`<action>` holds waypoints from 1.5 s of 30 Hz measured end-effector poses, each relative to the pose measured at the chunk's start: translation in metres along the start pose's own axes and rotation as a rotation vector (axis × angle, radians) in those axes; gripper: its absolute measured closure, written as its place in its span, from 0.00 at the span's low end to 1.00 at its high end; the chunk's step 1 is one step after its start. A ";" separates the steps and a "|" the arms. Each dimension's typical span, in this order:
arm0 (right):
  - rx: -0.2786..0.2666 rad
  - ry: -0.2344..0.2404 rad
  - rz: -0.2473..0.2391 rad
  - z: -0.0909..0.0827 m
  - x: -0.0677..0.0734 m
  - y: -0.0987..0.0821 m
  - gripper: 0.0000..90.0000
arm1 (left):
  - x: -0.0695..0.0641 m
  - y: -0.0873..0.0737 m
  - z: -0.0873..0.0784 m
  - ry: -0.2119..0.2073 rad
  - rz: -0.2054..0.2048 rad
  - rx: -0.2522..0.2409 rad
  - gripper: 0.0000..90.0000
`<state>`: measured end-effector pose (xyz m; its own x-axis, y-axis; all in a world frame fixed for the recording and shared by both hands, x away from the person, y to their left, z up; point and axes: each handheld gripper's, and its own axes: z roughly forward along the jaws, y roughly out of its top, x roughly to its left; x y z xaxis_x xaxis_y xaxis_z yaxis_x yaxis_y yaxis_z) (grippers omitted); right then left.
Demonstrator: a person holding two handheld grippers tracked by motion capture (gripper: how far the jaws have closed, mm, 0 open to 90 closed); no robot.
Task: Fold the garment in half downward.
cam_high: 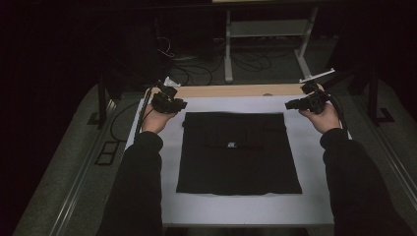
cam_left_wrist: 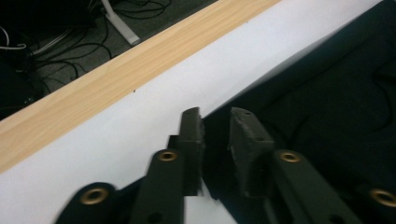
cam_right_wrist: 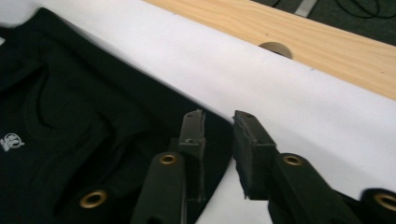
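A black garment (cam_high: pixel 238 152) lies folded flat as a rectangle on the white sheet (cam_high: pixel 314 157), with a small white logo (cam_high: pixel 231 144) near its middle. My left gripper (cam_high: pixel 180 104) is at the garment's far left corner. In the left gripper view its jaws (cam_left_wrist: pixel 217 116) stand a little apart over the cloth's edge (cam_left_wrist: pixel 327 93), pressing on nothing. My right gripper (cam_high: pixel 289 104) is at the far right corner. Its jaws (cam_right_wrist: pixel 219 119) are likewise slightly apart above the cloth's corner (cam_right_wrist: pixel 84 107). Both hands point inward toward each other.
A wooden table edge (cam_high: pixel 231 91) runs behind the white sheet, with a round hole (cam_right_wrist: pixel 275 49) in it. Beyond it are a grey frame (cam_high: pixel 228 49) and floor cables (cam_high: pixel 192 69). Bare white sheet borders the garment left, right and in front.
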<state>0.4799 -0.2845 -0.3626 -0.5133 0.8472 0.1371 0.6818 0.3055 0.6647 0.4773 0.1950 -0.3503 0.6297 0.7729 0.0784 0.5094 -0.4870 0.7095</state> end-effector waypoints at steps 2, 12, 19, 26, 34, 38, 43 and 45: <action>-0.007 -0.007 0.004 -0.001 -0.001 -0.001 0.71 | 0.003 -0.004 0.002 -0.008 -0.025 0.005 0.67; -0.018 -0.015 0.011 -0.004 -0.003 -0.004 0.37 | 0.009 -0.014 0.004 -0.096 -0.119 -0.010 0.31; -0.039 -0.007 0.007 -0.007 0.000 -0.003 0.16 | 0.008 -0.015 0.002 -0.140 -0.140 -0.059 0.08; -0.062 0.000 0.005 -0.011 0.004 -0.002 0.00 | -0.003 -0.012 0.002 -0.178 -0.113 -0.078 0.00; -0.072 0.035 -0.027 -0.016 0.016 0.001 0.00 | -0.012 -0.007 -0.007 -0.174 -0.073 -0.110 0.00; -0.075 0.055 -0.048 -0.016 0.024 0.002 0.00 | -0.015 -0.006 -0.010 -0.179 -0.073 -0.124 0.00; -0.072 0.082 -0.079 -0.012 0.036 0.005 0.00 | -0.022 -0.004 -0.008 -0.196 -0.051 -0.130 0.00; -0.068 0.089 -0.090 -0.010 0.041 0.005 0.00 | -0.025 -0.003 -0.007 -0.204 -0.043 -0.129 0.00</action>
<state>0.4574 -0.2526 -0.3464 -0.6168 0.7750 0.1373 0.5957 0.3457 0.7250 0.4561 0.1800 -0.3497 0.7212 0.6871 -0.0877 0.4672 -0.3890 0.7940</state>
